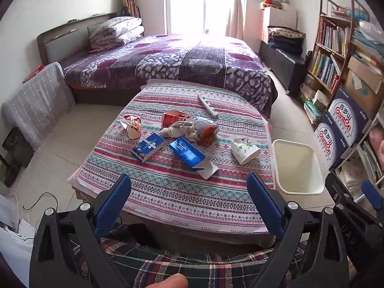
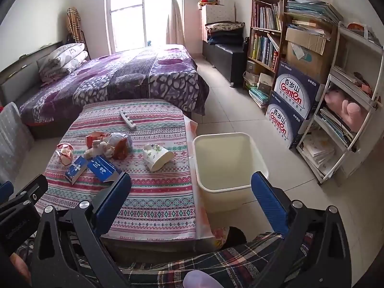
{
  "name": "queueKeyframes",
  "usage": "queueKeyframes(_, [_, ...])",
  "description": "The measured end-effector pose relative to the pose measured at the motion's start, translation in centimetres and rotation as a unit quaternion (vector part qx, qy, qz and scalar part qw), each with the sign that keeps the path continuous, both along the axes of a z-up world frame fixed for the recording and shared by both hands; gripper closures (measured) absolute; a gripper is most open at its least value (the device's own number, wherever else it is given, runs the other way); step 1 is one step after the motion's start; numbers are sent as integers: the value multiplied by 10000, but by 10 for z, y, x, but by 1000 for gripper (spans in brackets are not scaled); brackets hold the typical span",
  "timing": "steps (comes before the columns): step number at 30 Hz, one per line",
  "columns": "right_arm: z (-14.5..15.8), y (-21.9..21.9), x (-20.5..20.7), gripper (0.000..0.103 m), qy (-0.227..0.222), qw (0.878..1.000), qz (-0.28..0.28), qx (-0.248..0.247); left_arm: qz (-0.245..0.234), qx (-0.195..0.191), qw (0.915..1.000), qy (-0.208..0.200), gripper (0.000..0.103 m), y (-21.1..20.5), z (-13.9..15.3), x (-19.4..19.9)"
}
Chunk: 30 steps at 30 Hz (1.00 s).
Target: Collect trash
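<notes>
Trash lies on a low table with a striped cloth (image 1: pixel 168 192) (image 2: pixel 156 204): two blue cartons (image 1: pixel 148 147) (image 1: pixel 189 154), a red cup (image 1: pixel 132 124), a red wrapper (image 1: pixel 171 117), crumpled paper (image 1: pixel 182 130), an orange wrapper (image 1: pixel 206 135) and a tipped white paper cup (image 1: pixel 244 150) (image 2: pixel 158 157). A cream trash bin (image 1: pixel 297 165) (image 2: pixel 228 165) stands on the floor right of the table. My left gripper (image 1: pixel 189 206) is open and empty over the table's near edge. My right gripper (image 2: pixel 192 204) is open and empty, near the bin's front.
A white comb-like strip (image 1: pixel 207 105) lies at the table's far side. A purple bed (image 1: pixel 168 62) is behind. Bookshelves (image 2: pixel 266 33) and Ganten boxes (image 2: pixel 291 96) line the right wall. A grey covered chair (image 1: pixel 38 105) stands left.
</notes>
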State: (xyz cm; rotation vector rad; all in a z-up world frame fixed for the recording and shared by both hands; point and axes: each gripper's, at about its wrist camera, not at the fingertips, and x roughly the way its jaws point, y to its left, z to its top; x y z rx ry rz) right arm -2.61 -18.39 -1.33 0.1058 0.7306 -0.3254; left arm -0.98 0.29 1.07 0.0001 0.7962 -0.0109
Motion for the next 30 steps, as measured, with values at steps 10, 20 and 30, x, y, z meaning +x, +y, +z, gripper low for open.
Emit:
queueKeyframes(10, [-2,0,1,7,9,10000,7,45,-16,-3,10000,63,9,-1,-5,4])
queueKeyframes(20, [-4,0,1,7,14,10000,8,48,-31,-15,10000,71,9,-1,-6,5])
queueKeyframes(30, [-6,-1,1,7,27,10000,1,60,-29,-16,10000,76,9,-1,-8,5])
